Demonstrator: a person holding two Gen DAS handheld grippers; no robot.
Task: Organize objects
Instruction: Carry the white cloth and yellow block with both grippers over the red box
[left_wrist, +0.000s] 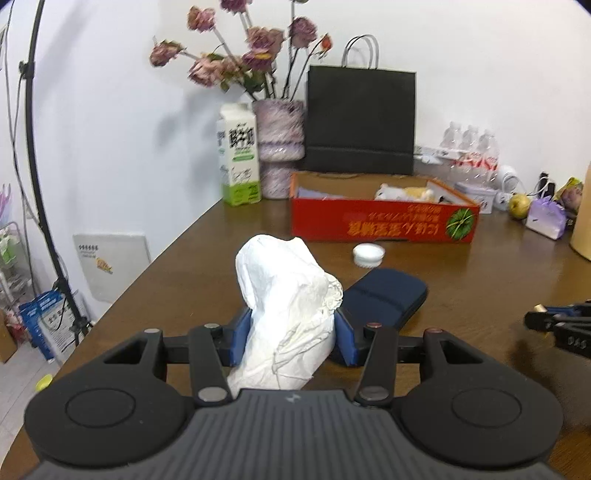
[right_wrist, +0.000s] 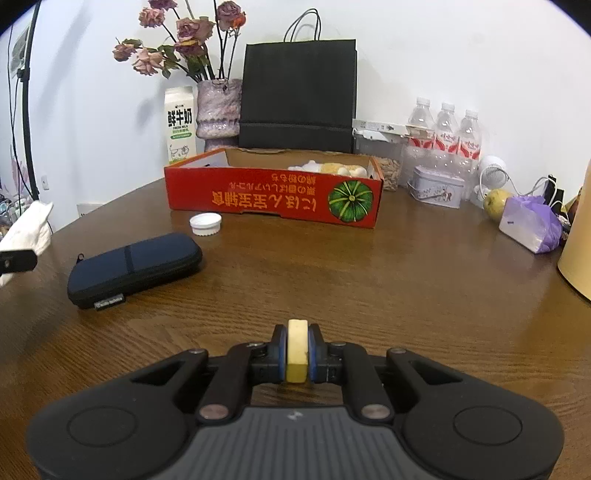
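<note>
My left gripper (left_wrist: 291, 332) is shut on a crumpled white tissue wad (left_wrist: 288, 302) and holds it above the wooden table (left_wrist: 461, 295). The tissue also shows at the left edge of the right wrist view (right_wrist: 27, 229). My right gripper (right_wrist: 297, 350) is shut on a small pale yellow block (right_wrist: 297, 349) just above the table (right_wrist: 369, 288). A dark blue zip case (right_wrist: 135, 267) lies on the table, just beyond the left gripper (left_wrist: 384, 295). A white bottle cap (right_wrist: 205, 223) lies in front of the red open cardboard box (right_wrist: 273, 197), which holds a plush toy (right_wrist: 332, 168).
At the back stand a milk carton (right_wrist: 180, 123), a vase of dried roses (right_wrist: 218, 110), a black paper bag (right_wrist: 297, 96), three water bottles (right_wrist: 447, 136), a small tin (right_wrist: 436, 186), a pear (right_wrist: 495, 201) and a purple bag (right_wrist: 532, 223). A light stand (left_wrist: 40, 184) stands left of the table.
</note>
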